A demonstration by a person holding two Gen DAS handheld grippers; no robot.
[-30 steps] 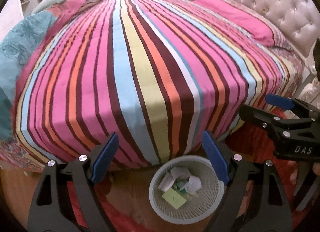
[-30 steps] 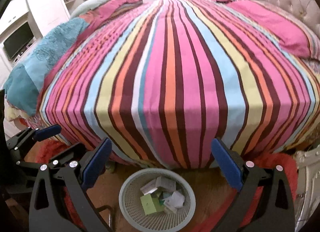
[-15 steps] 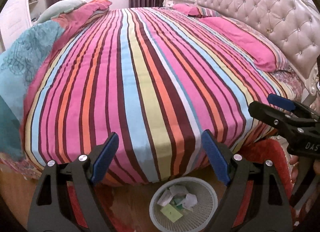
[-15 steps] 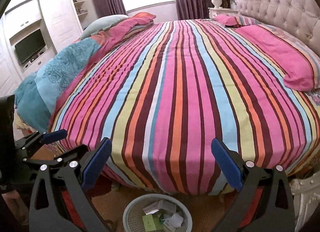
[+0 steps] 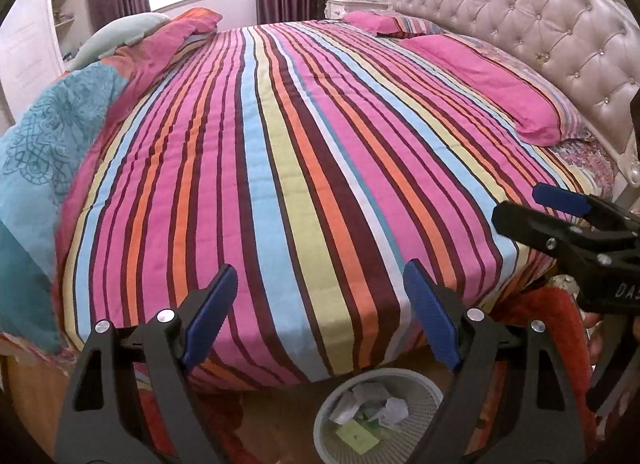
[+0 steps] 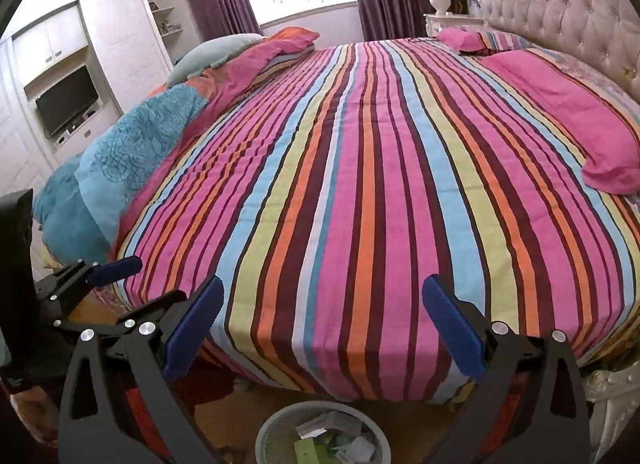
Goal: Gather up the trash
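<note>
A pale round mesh wastebasket [image 5: 420,380] stands on the floor at the foot of the bed. It holds crumpled white paper [image 5: 372,404] and a green note [image 5: 358,432]. It also shows in the right wrist view [image 6: 276,428] with paper and a green box inside. My left gripper [image 5: 320,284] is open and empty, high above the basket. My right gripper [image 6: 324,296] is open and empty too. The right gripper also shows at the right edge of the left wrist view [image 5: 560,220]. The left gripper also shows at the left of the right wrist view [image 6: 92,280].
A large bed with a striped cover [image 5: 280,164] fills both views. Pink pillows [image 5: 500,80] and a tufted headboard [image 5: 520,16] are at the right. Teal and pink bedding [image 5: 48,136] is heaped at the left. A red rug [image 5: 536,320] lies by the basket. A cabinet with a TV [image 6: 68,104] stands far left.
Both grippers have risen and tilted up. The basket has slid toward the bottom edge of both views, and more of the room beyond the bed shows.
</note>
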